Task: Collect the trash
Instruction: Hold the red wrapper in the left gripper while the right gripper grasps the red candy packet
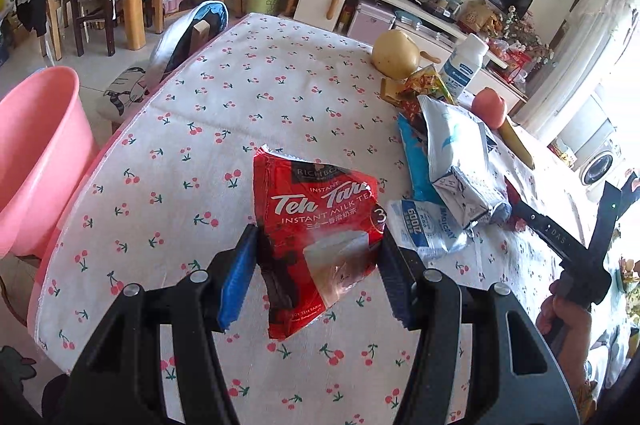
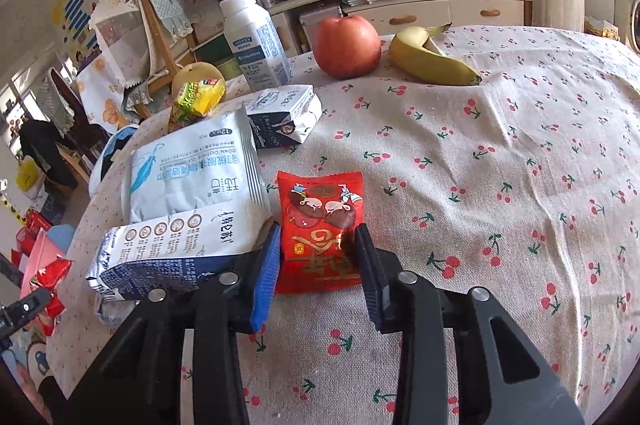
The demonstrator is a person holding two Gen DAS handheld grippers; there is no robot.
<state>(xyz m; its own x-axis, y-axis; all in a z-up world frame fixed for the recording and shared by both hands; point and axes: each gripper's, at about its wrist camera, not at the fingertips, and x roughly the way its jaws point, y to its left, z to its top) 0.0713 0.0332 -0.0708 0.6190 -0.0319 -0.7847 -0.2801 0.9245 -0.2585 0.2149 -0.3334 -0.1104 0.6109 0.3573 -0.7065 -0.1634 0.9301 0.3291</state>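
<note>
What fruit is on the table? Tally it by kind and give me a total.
Apple: 1
Banana: 1
Pear: 1
Total: 3

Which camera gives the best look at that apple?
The right wrist view: the apple stands whole and sharp beside the banana. In the left wrist view the apple is small, blurred and partly hidden behind the white pouch.

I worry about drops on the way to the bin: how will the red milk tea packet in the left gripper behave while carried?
The red milk tea packet, pinched in the left gripper, looks creased and torn open, so probably empty, light and floppy. Its glossy film may slip. The unsupported lower end will likely droop.
</note>
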